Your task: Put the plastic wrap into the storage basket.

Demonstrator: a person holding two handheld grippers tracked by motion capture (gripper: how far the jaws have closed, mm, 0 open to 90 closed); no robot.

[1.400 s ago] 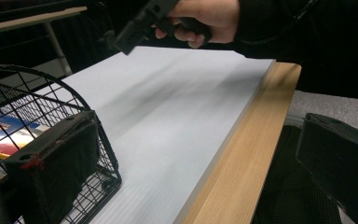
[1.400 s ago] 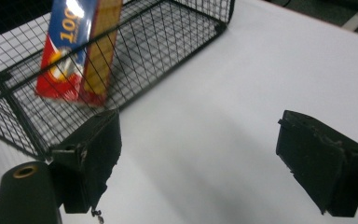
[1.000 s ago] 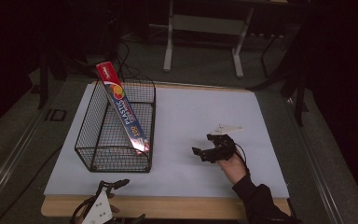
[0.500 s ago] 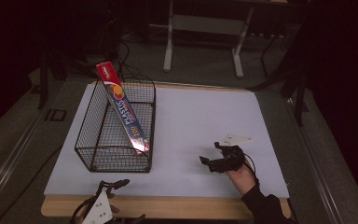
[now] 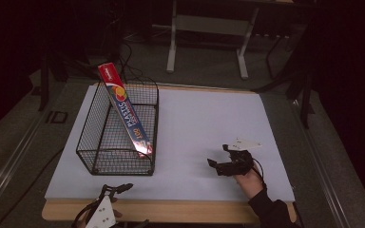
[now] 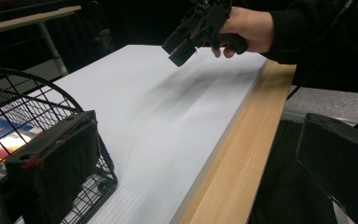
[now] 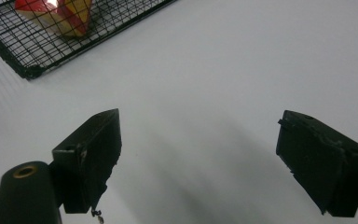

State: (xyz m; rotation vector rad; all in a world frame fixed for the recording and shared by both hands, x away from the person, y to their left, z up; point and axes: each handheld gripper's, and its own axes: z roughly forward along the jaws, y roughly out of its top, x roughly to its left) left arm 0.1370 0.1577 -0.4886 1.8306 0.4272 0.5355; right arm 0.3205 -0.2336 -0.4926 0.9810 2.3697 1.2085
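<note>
A black wire basket (image 5: 93, 127) stands on the left of the white tabletop (image 5: 204, 118). A long box of plastic wrap (image 5: 126, 112) leans in it, its red end sticking up over the far rim. My right gripper (image 5: 219, 160) hovers low over the sheet at the near right, held by a hand (image 5: 250, 181), jaws pointing left. In the right gripper view it (image 7: 207, 158) is open over bare white surface. My left gripper (image 5: 126, 203) sits at the table's front edge near the basket's corner (image 6: 37, 107), and in the left gripper view it (image 6: 191, 177) is open with nothing between its jaws.
A wooden strip (image 5: 185, 210) runs along the table's near edge. Metal stand legs (image 5: 209, 28) rise behind the table on a dark floor. The left gripper view shows the right gripper (image 6: 193, 30) and its hand (image 6: 251, 28) farther off over the sheet.
My right gripper has drawn back toward the near edge and slightly to the right, still open. The left gripper, basket and box have kept their places.
</note>
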